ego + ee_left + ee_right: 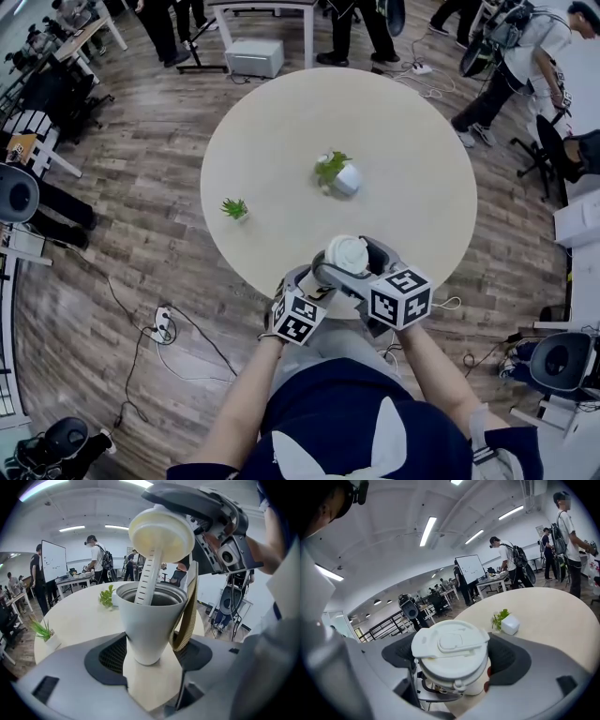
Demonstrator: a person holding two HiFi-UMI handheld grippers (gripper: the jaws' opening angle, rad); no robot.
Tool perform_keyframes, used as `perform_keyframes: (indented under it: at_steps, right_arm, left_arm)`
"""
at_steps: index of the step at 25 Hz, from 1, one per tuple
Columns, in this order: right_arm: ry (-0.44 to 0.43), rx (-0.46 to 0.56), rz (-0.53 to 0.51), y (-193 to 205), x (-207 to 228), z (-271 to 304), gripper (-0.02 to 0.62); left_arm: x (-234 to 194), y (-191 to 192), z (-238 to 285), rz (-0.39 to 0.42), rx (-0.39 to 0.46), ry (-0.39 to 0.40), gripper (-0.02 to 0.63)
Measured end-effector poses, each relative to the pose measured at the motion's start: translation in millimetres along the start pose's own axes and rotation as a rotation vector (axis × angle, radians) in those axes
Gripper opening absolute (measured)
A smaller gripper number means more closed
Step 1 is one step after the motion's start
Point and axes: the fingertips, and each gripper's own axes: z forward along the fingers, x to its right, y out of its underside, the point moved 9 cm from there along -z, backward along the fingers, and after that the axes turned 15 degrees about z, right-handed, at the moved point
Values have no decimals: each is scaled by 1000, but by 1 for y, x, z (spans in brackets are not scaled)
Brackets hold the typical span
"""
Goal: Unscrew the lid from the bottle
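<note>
Your left gripper (150, 660) clamps the bottle (147, 620), with its fingers (105, 656) pressed against the lower body at 9 and 3 o'clock. Your right gripper (452, 663) grasps the lid (450, 644), its fingers (513, 660) tight on the lid's sides. You hold both over the 6 o'clock edge of the round table (281, 141). 1 potted plant (333, 171) stands near the table's centre and a smaller plant (234, 208) toward 9 o'clock.

The unscrewing looks done. In the left gripper view the lid sits clear above the open mouth, tilted, and only its ribbed straw (146, 576) dips inside the bottle. A tan strap (187, 616) loops down the bottle's 3 o'clock side.

So the step in hand is the lift-off. Next, I judge you need to raise the lid straight toward 12 o'clock until the straw tip clears the rim, holding the bottle upright and steady. Pulling sideways could snag the straw on the rim.
</note>
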Motion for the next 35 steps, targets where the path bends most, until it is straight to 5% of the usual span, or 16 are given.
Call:
perform_keyframes:
  at_steps: [18,35]
  right_arm:
    - [-17,100,256,-14,18,-20,462]
    - [-88,217,662,-16,56,-39,462]
  left_arm:
    - [-1,1,-2,2,-6,0,316]
    - [-2,-2,0,10,-21,-3,316]
